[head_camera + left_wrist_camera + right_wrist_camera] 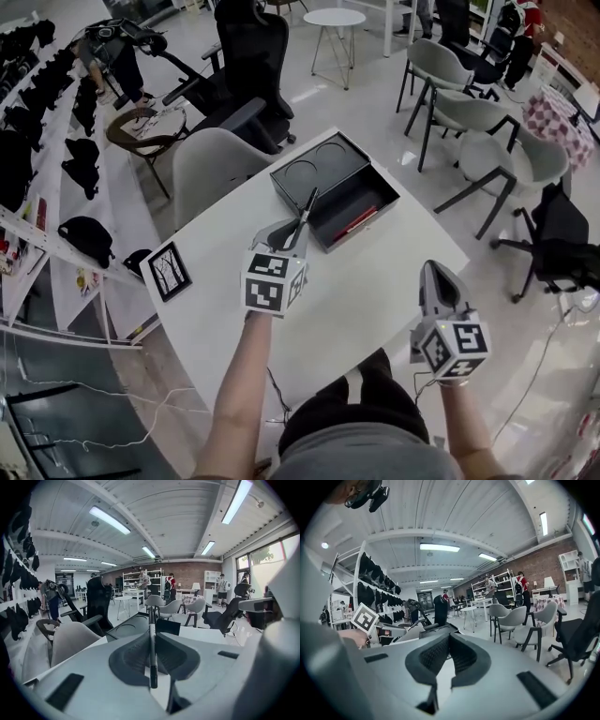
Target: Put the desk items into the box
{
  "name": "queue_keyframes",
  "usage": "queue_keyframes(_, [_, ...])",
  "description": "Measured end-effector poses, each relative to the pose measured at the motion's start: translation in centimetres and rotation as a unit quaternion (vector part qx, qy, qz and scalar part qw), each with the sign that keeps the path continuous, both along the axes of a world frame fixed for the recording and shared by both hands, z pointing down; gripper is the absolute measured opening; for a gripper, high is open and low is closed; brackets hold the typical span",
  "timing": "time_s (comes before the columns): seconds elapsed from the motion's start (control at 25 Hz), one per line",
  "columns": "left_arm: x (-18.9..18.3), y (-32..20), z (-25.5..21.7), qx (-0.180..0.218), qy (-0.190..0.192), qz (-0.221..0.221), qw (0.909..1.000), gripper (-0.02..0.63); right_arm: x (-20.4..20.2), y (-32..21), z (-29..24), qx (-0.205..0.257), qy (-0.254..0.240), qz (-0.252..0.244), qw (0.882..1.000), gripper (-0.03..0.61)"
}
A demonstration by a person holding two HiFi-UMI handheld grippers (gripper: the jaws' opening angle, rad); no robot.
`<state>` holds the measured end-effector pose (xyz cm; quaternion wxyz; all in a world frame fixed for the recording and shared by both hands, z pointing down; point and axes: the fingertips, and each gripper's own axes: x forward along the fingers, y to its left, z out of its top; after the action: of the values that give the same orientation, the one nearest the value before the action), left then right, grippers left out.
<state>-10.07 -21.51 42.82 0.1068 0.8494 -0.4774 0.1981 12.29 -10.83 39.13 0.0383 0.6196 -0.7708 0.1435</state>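
My left gripper is over the middle of the white table, shut on a slim black pen whose tip points at the open black box. In the left gripper view the pen stands upright between the pads, with the box just beyond. A red pen lies in the box, and its lid half has two round recesses. My right gripper hovers at the table's near right, shut, nothing in it. A small black-framed picture lies at the table's left edge.
A grey chair stands against the table's far left side, a black office chair behind it. More grey chairs stand at the far right. Shelves with dark bags line the left wall.
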Motion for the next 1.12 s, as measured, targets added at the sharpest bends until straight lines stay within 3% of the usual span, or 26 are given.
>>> queue_keyframes(0.6, [5.1,-5.1,0.9,-0.010,-0.055,0.008,0.9984,0.046,3.6,-7.8,1.3,-0.017,-0.026,-0.056,0.998,0.003])
queue_keyframes(1.12, [8.8,-9.2,3.5,-0.035,-0.100,0.042,0.9935,0.046,5.8,-11.6,2.2,-0.030,-0.034,-0.067,0.997,0.003])
